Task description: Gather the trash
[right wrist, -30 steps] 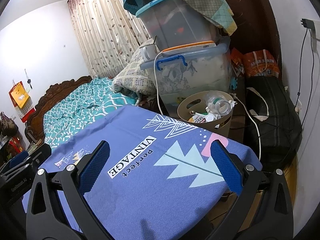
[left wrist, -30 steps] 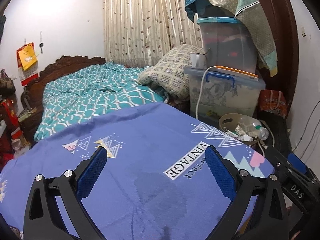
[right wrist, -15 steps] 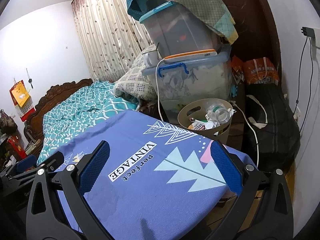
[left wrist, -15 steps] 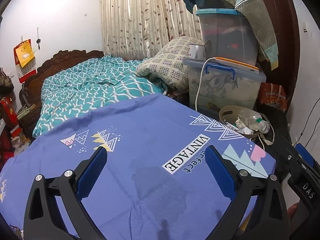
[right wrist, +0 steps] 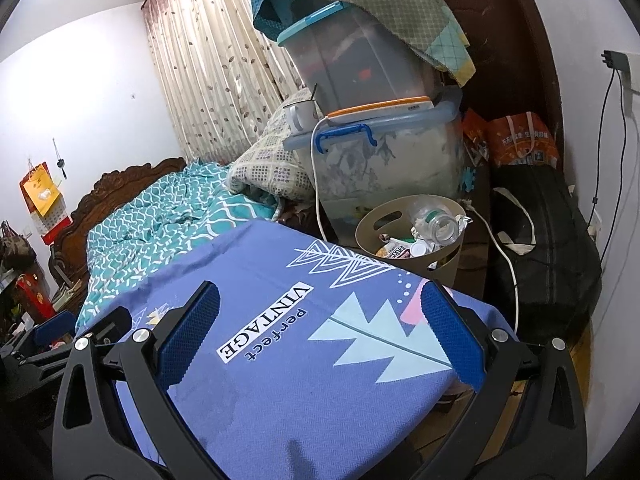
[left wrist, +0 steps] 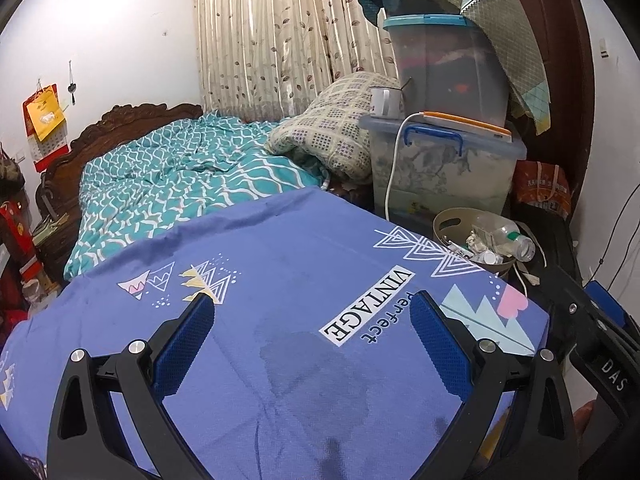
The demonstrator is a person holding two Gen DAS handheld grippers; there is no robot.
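From the left wrist view, the left gripper [left wrist: 310,316] hangs over a blue cloth-covered surface [left wrist: 280,264], its jaws spread wide with nothing between them. The trash bin [left wrist: 442,220] stands at the far right, just past the cloth's corner and in front of the stacked storage boxes [left wrist: 440,168]. It already holds a plastic bottle [left wrist: 508,236] and crumpled scraps. No loose litter shows on the cloth, only a darker patch, so the collecting looks nearly finished or done. The right edge cuts off the other tool.

From the right wrist view, the right gripper [right wrist: 320,320] is likewise spread and empty above the cloth. The bin [right wrist: 372,224] sits beyond the far edge, heaped with the bottle [right wrist: 436,220], wrappers and caps. The floor near the bin is mostly hidden by the cloth and a black bag [right wrist: 548,240], so any stray pieces there cannot be judged.
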